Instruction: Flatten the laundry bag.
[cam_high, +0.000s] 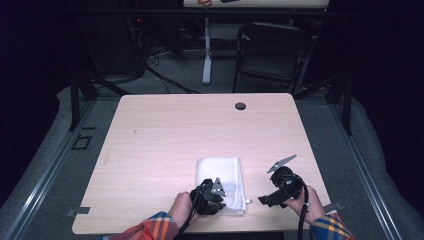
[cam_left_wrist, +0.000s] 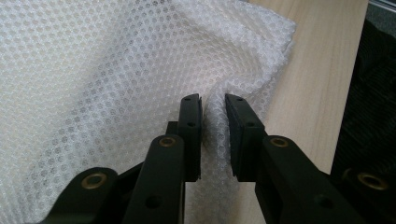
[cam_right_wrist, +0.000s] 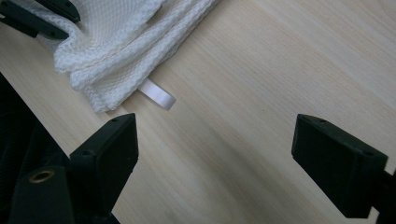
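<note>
While left tongs (cam_left_wrist: 213, 105) pinch mesh cloth (cam_left_wrist: 93, 84) fold | right tongs (cam_right_wrist: 215, 154) wide over table (cam_right_wrist: 280, 70)

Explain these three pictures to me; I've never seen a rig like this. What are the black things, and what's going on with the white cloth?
A person sits at a wooden table, holding a hand-operated two-jaw gripper in each hand. The high view looks down from above; each of the other two comes from a camera riding on one gripper. A folded white mesh cloth lies near the table's front edge, with a small white loop sticking out from its corner. The left gripper has its jaws nearly closed, pinching a fold of the cloth. The right gripper is wide open beside it, holding nothing.
</note>
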